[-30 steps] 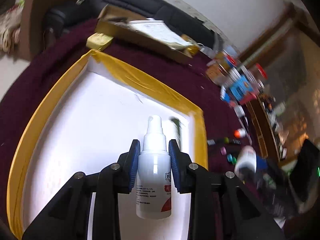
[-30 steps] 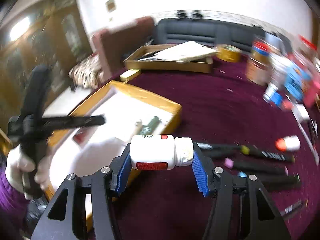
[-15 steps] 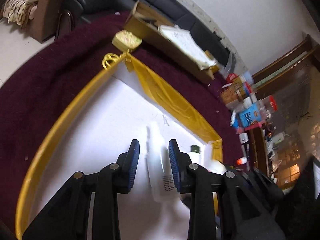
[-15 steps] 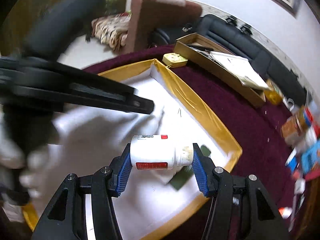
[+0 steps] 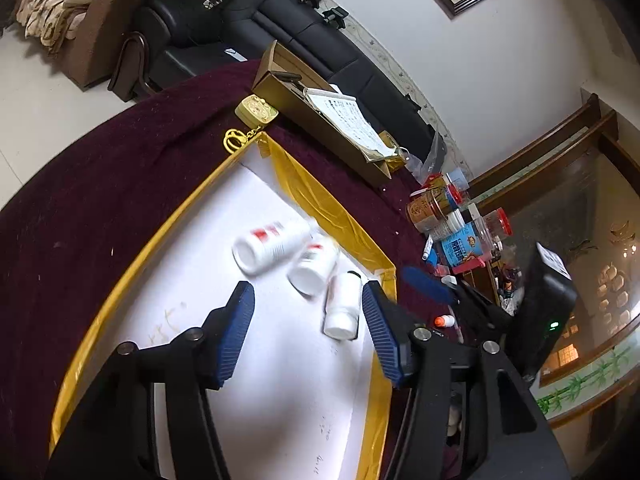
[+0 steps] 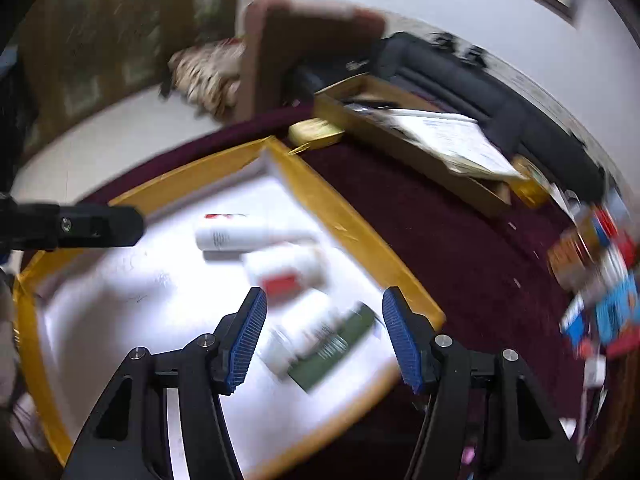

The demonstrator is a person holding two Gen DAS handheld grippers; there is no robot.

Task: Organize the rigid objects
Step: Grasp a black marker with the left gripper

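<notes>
Covering table: maroon cloth (image 5: 100,200); black sofa (image 5: 320,40) behind.

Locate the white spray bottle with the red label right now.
In the left wrist view the white spray bottle lies on its side on the white floor of the gold-rimmed box, near the far wall, leftmost of three white bottles, beside the pill bottle.

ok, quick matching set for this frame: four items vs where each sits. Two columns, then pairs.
Items:
1. white bottles
2. small gold tin
3. paper sheets
4. blue carton

Places:
A. in the long cardboard box
B. among the jars at the table's far right
C. lying in the yellow-rimmed tray
D. on the maroon cloth by the tray's far corner

Pairs: 1-C, 2-D, 3-A, 4-B
</notes>
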